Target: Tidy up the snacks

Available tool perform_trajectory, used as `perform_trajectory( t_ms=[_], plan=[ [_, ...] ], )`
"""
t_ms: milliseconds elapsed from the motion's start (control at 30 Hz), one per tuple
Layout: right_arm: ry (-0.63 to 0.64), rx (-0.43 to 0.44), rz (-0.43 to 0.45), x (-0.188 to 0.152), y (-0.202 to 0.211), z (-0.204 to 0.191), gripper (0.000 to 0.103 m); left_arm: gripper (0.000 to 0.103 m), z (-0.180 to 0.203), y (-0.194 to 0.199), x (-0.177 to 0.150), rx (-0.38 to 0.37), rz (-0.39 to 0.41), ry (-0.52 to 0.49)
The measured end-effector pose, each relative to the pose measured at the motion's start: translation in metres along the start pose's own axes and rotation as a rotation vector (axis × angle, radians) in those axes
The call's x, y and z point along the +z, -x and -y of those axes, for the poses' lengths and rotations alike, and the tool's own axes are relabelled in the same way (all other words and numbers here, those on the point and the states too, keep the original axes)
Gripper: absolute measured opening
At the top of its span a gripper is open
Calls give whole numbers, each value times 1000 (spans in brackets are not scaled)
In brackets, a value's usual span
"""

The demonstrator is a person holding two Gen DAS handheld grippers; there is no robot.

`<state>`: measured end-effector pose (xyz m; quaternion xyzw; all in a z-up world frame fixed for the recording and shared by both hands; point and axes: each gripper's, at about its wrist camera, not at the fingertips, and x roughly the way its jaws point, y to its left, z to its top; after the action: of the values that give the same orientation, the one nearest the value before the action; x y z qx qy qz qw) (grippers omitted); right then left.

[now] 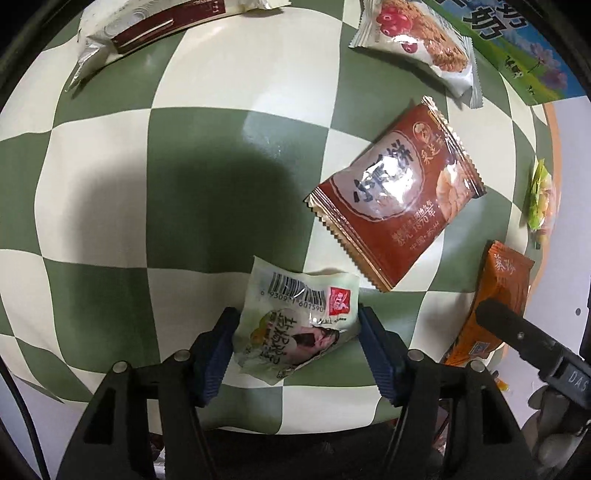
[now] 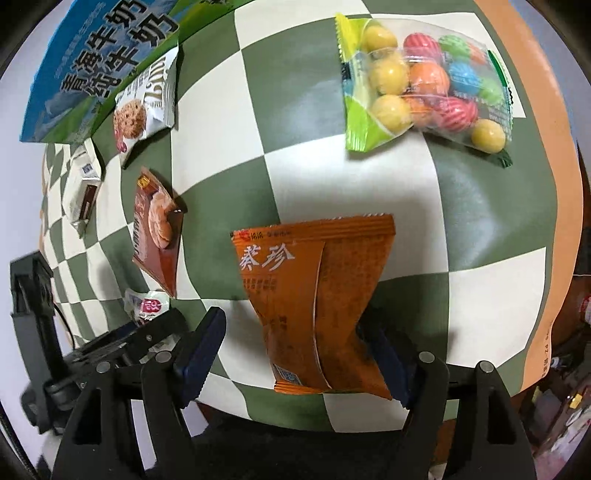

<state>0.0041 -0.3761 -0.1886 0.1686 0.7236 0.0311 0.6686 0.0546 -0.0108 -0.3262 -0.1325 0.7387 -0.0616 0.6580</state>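
A pale green snack packet (image 1: 295,317) with a barcode sits crumpled between the blue pads (image 1: 218,343) of my left gripper (image 1: 297,317), which is shut on it just above the checked cloth (image 1: 207,184). An orange packet (image 2: 314,295) lies on the cloth (image 2: 295,155) between the pads of my right gripper (image 2: 293,319). The right pad (image 2: 388,365) touches it and the left pad stands apart from it, so this gripper is open. The same orange packet (image 1: 495,295) shows at the right edge of the left wrist view.
A red-brown packet (image 1: 395,192), an oat cookie packet (image 1: 417,40) and a white and maroon packet (image 1: 147,29) lie on the cloth. A bag of coloured candy balls (image 2: 424,85) lies at the far right, and a blue-green milk box (image 2: 96,66) at the back left.
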Motion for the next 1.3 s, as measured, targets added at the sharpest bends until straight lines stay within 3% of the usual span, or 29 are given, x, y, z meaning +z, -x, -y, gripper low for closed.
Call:
perform_trajectory(
  t_ms=[200, 333, 400, 433, 467, 633, 733, 800, 900, 967, 1100, 1300],
  plan=[
    [9, -23, -3, 0, -8, -9, 79, 65, -3, 7, 15, -20, -4, 13],
    [9, -37, -6, 2, -18, -19, 80, 62, -12, 12, 26, -5, 38, 23],
    [-2, -42, 13, 1, -19, -16, 72, 59, -12, 15, 22, 22, 61, 3],
    [-5, -53, 20, 1, -22, -17, 61, 56, -11, 18, 21, 33, 76, -6],
    [-6, -68, 34, 1, -21, -13, 57, 53, -10, 21, 20, 38, 84, -14],
    [-6, -25, 57, -4, -9, -4, 52, 52, 0, 42, 20, 53, 118, -47],
    [9, 4, 73, -9, 5, -5, 50, 41, 12, 58, 20, 54, 148, -75],
    [20, 31, 84, -12, 17, -8, 50, 41, 21, 77, 24, 48, 153, -103],
    [52, 45, 101, -12, 31, -11, 50, 48, 29, 64, 32, 90, 111, -185],
    [69, 32, 110, -5, 33, -13, 50, 58, 21, 42, 40, 72, 45, -151],
    [34, 39, 80, 4, 20, -9, 50, 58, 4, 37, 51, -11, 55, -37],
    [16, 43, 71, 3, 9, -7, 50, 43, 1, 49, 55, 27, 79, -40]
  ],
)
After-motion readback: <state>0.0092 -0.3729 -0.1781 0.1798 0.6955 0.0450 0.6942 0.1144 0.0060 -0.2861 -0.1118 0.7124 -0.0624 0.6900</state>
